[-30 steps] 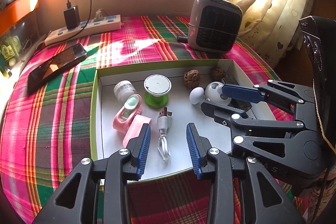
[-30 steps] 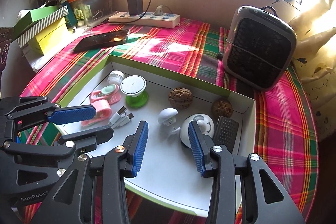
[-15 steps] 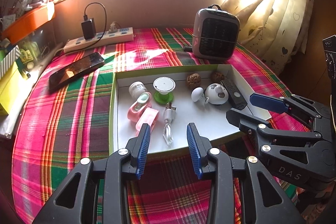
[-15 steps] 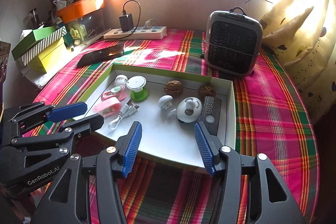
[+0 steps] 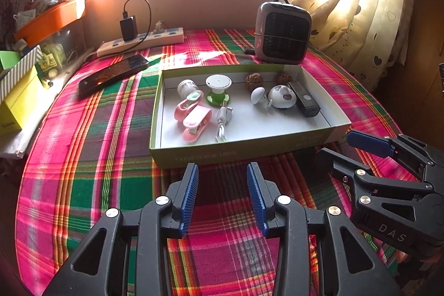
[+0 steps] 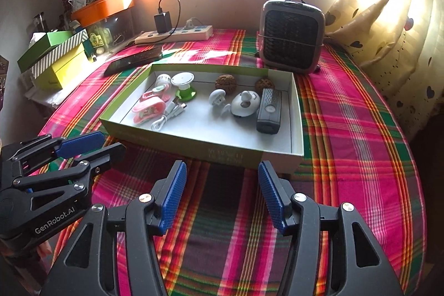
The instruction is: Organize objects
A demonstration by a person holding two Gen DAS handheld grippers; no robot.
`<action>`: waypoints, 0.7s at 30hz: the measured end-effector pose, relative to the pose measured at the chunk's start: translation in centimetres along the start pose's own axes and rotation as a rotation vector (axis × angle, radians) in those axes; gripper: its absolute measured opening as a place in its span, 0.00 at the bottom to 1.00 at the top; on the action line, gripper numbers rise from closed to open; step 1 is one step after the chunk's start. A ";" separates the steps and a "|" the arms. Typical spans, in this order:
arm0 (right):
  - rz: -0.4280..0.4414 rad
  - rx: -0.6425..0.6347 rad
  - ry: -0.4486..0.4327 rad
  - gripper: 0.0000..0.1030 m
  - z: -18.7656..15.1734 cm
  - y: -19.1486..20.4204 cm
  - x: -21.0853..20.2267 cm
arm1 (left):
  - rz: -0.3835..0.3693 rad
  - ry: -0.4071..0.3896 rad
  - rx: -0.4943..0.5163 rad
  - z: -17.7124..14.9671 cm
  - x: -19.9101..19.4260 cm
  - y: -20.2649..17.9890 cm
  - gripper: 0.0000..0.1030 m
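A shallow green box [image 5: 244,150] with a white inside lies on the plaid cloth. In it are pink clips [image 5: 194,118], a small white jar [image 5: 186,87], a green-and-white spool [image 5: 218,89], a white cable [image 5: 223,121], two walnuts [image 5: 254,80], a white mushroom piece [image 5: 258,96], a round white gadget [image 5: 281,97] and a dark remote [image 5: 304,99]. My left gripper [image 5: 222,196] hangs open and empty over the cloth, short of the box's front wall. To its right, my right gripper [image 6: 222,196] hovers before the box [image 6: 230,154], its jaws opening with nothing between them.
A small heater [image 5: 283,35] stands behind the box. A phone [image 5: 112,74] and a power strip [image 5: 141,42] lie at the back left. Stacked yellow and green boxes [image 6: 58,60] sit at the left edge. A curtain [image 6: 388,32] hangs on the right.
Both grippers have drawn back from over the box to the cloth in front of it. The right jaws have spread wider. The things in the box lie as before.
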State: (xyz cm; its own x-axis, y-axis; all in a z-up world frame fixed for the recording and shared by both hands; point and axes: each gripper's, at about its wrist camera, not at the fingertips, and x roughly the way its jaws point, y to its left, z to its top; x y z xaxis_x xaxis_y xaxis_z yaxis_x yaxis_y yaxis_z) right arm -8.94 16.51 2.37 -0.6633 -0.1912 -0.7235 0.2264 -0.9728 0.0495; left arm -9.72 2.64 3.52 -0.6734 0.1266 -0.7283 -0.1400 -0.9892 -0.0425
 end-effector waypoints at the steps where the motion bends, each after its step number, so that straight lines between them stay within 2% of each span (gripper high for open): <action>1: -0.004 0.006 0.001 0.54 -0.2 -0.1 0.0 | 0.006 0.003 0.003 -0.3 0.0 -0.1 0.34; 6: -0.016 0.042 0.025 0.62 -1.4 -0.4 0.2 | 0.000 0.034 -0.014 -1.7 0.2 -0.3 0.34; 21: -0.076 0.049 0.084 0.63 -4.0 -0.3 0.6 | 0.035 0.054 -0.044 -3.7 0.5 0.2 0.34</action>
State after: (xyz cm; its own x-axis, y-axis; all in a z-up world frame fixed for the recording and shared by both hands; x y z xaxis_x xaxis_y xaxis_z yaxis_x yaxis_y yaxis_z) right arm -6.53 17.17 -0.79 -0.6144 -0.1073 -0.7816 0.1413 -0.9897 0.0248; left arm -7.41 2.19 0.66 -0.6368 0.0885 -0.7659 -0.0838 -0.9955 -0.0453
